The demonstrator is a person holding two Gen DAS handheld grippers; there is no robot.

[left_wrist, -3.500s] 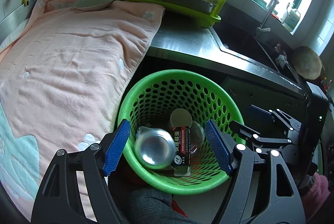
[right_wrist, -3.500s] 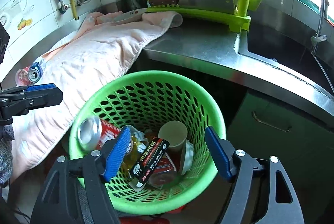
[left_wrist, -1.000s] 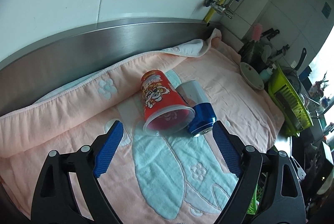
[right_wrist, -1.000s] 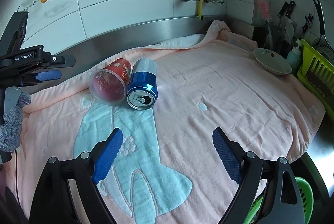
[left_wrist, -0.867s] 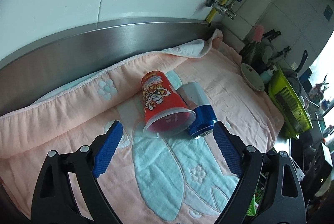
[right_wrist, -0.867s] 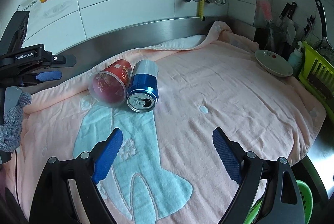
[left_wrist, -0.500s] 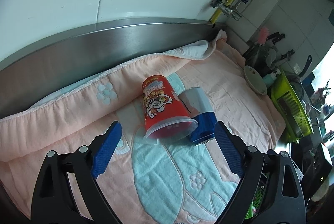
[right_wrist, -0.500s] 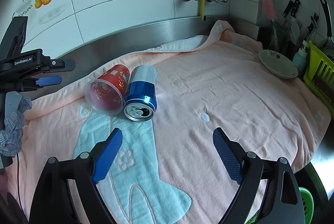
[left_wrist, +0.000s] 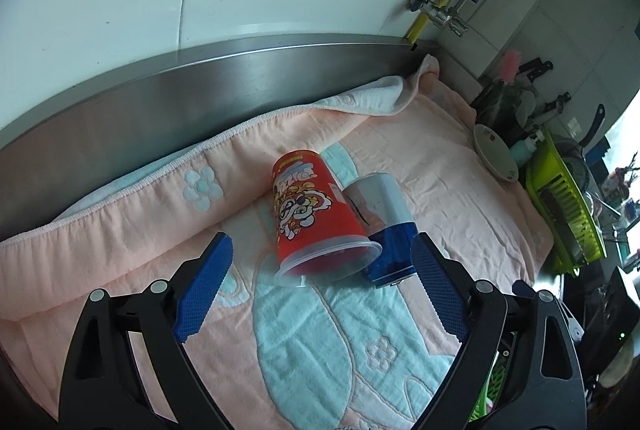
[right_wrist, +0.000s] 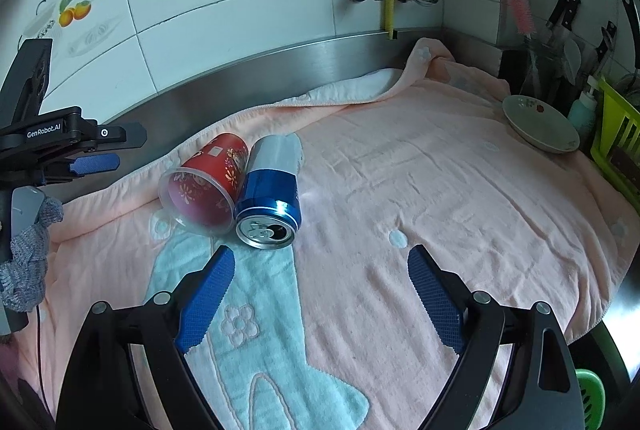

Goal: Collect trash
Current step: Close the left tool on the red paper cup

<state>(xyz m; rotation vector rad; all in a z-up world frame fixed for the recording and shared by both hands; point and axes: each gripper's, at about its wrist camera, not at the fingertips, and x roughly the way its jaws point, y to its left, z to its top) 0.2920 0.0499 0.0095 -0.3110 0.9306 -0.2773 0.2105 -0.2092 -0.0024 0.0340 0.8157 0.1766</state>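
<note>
A red printed cup (left_wrist: 310, 213) (right_wrist: 208, 181) lies on its side on the pink towel (left_wrist: 420, 165) (right_wrist: 440, 197), mouth toward me. A blue and silver can (left_wrist: 386, 226) (right_wrist: 272, 189) lies against its right side. My left gripper (left_wrist: 320, 290) stands open just short of the cup, with both pieces framed between its blue pads and nothing gripped. My right gripper (right_wrist: 318, 294) is open and empty over the towel, nearer than the can and a little to its right. The left gripper also shows in the right wrist view at the left edge (right_wrist: 80, 157).
A steel backsplash and tiled wall run behind the towel. A small dish (right_wrist: 540, 127) (left_wrist: 494, 153) sits at the towel's far right, beside a knife holder and a green dish rack (left_wrist: 564, 213). The green trash basket's rim (right_wrist: 590, 394) peeks below the counter edge at bottom right.
Both grippers have crept slightly forward toward the cup and can, which now sit a bit lower and larger in each view. The cup and can have not moved on the towel.
</note>
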